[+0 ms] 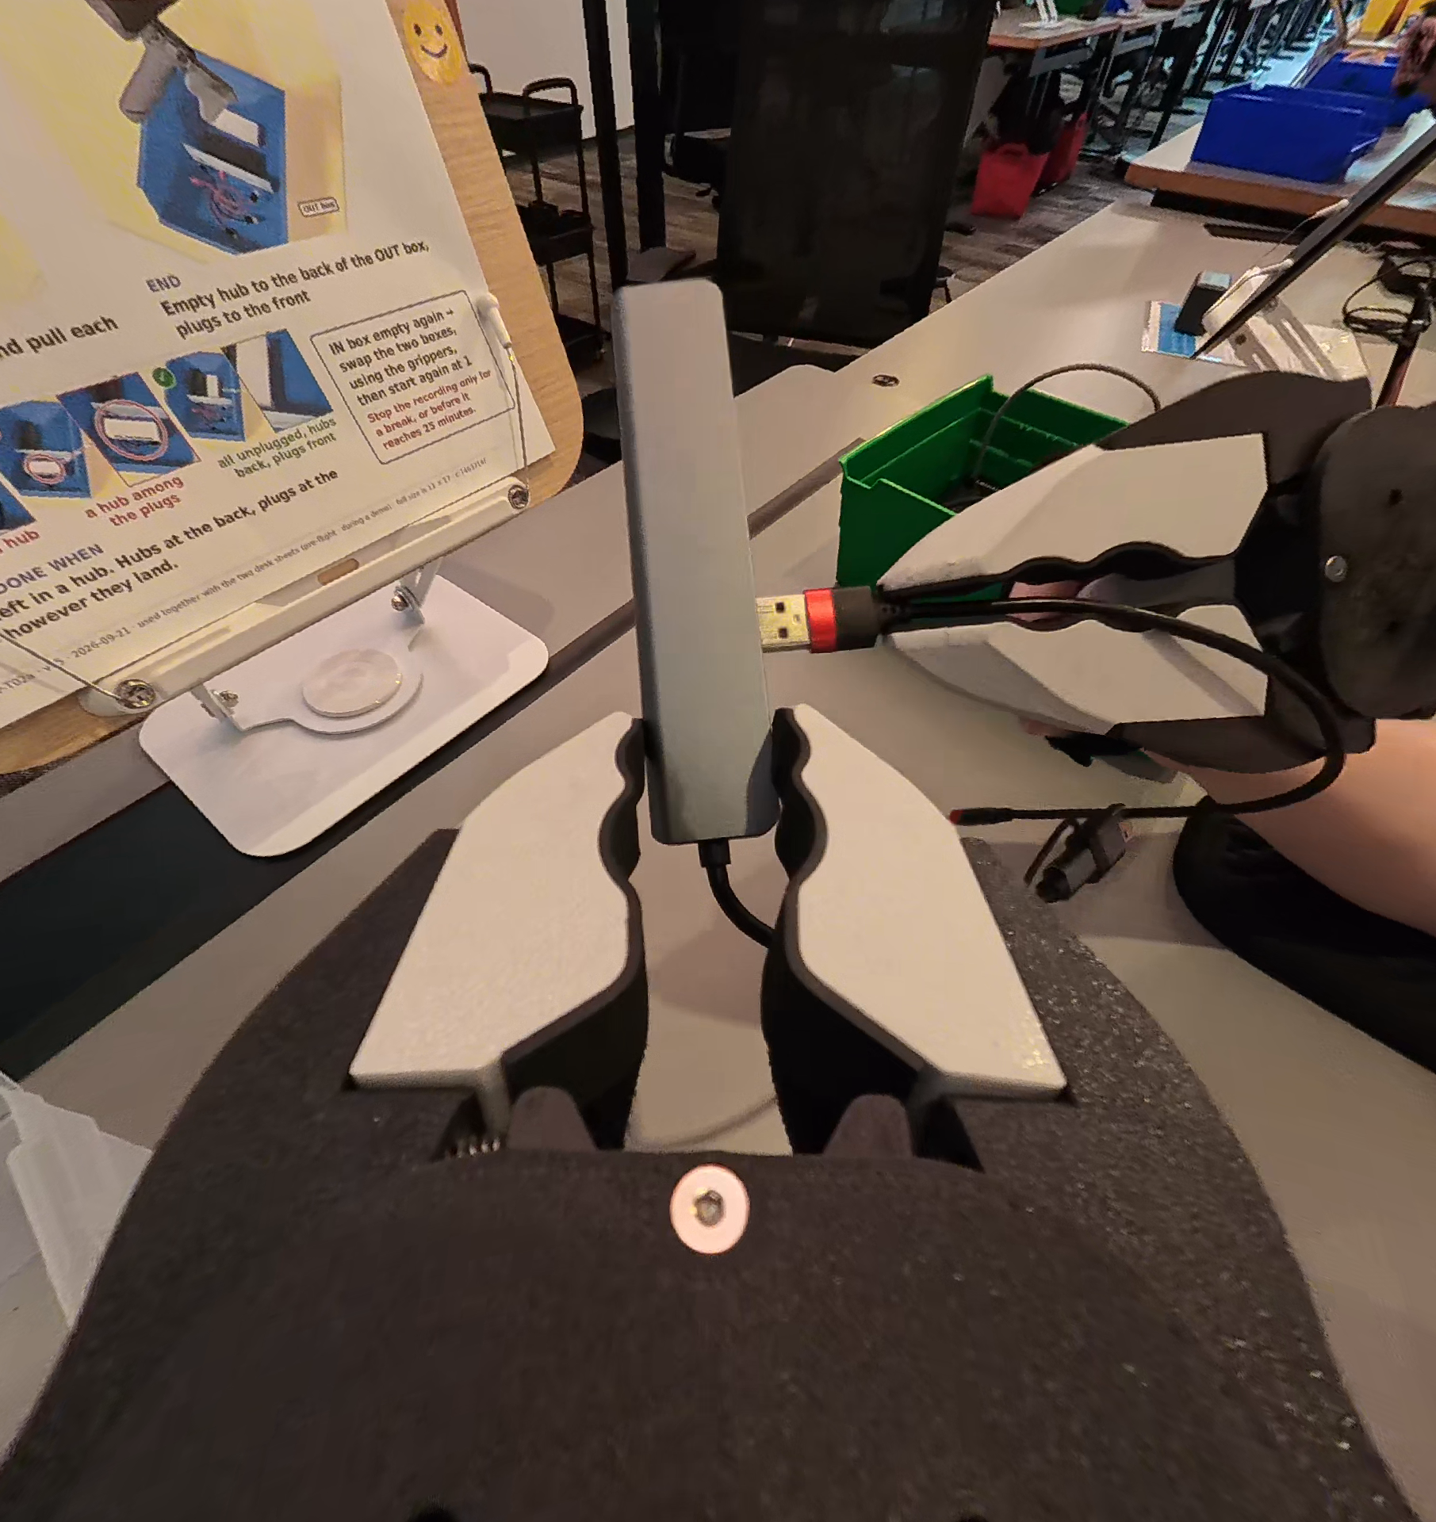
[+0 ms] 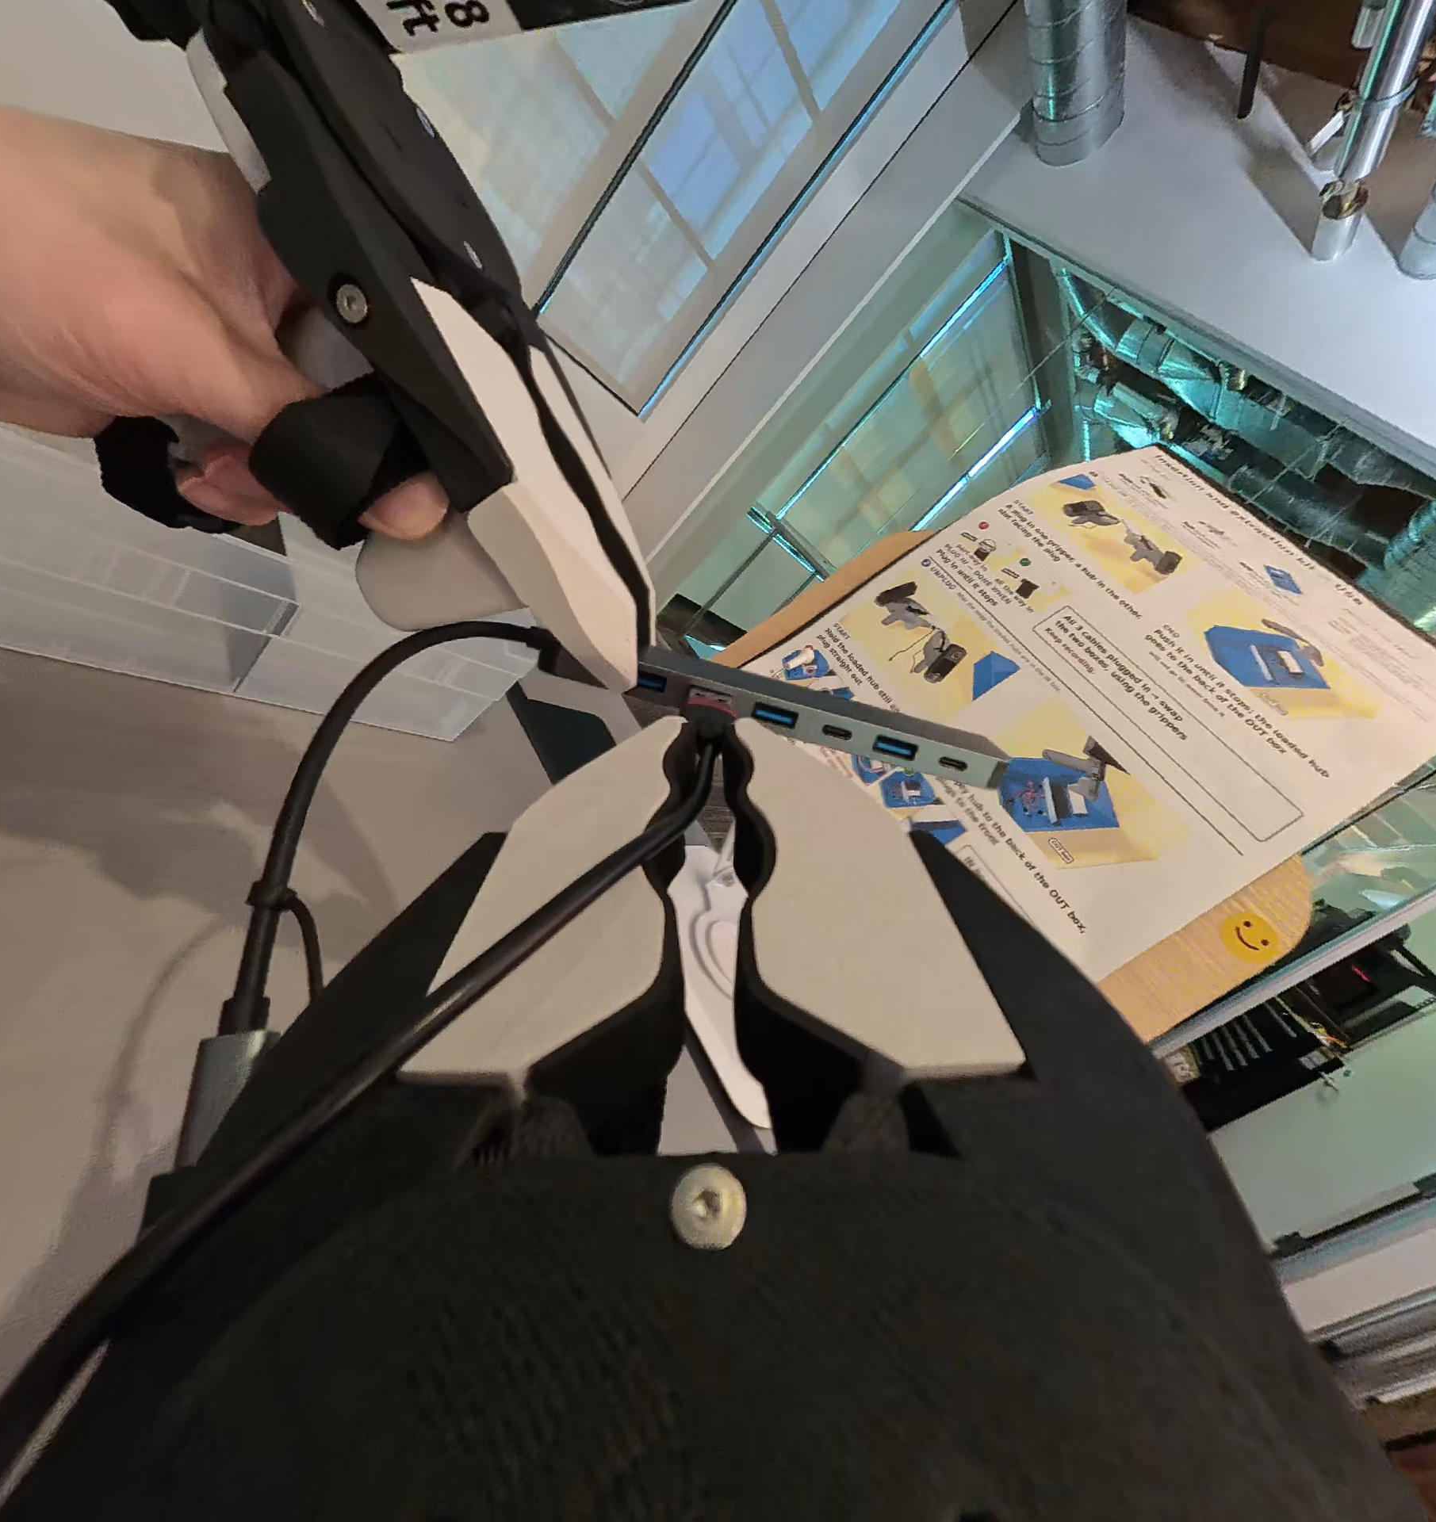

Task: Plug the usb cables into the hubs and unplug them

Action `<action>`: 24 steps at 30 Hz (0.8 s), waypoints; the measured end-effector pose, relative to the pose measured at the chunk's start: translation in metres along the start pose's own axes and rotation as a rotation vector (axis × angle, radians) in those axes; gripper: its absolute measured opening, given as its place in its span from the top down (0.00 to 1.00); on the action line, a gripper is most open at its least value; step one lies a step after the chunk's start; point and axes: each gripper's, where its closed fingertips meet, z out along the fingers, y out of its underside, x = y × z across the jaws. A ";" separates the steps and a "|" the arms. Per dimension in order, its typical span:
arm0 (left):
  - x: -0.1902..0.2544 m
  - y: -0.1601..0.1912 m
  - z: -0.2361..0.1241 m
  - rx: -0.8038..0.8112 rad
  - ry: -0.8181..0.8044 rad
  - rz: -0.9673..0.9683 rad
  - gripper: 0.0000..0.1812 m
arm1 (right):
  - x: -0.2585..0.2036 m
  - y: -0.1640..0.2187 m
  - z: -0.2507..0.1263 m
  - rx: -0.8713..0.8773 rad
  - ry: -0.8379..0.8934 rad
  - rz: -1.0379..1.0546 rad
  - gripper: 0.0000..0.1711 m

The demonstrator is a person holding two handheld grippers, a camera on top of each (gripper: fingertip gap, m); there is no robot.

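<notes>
An instruction sheet point(image 1: 228, 346) on a stand rises over the worktop's point(image 1: 1027, 1029) far left edge. The left gripper point(image 1: 702, 770) is clenched on the lower end of a grey hub point(image 1: 685, 543), held upright. The USB plug point(image 1: 809, 622), red-collared, sits just beside the hub's right edge, pinched by the right gripper point(image 1: 891, 605). A green bin point(image 1: 887, 511) stands behind.

Small gap between plug point(image 1: 813, 619) and hub point(image 1: 690, 568)
</notes>
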 end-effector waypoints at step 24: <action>0.015 -0.017 -0.005 0.093 0.032 0.036 0.84 | 0.008 -0.002 -0.006 0.102 -0.028 0.115 0.96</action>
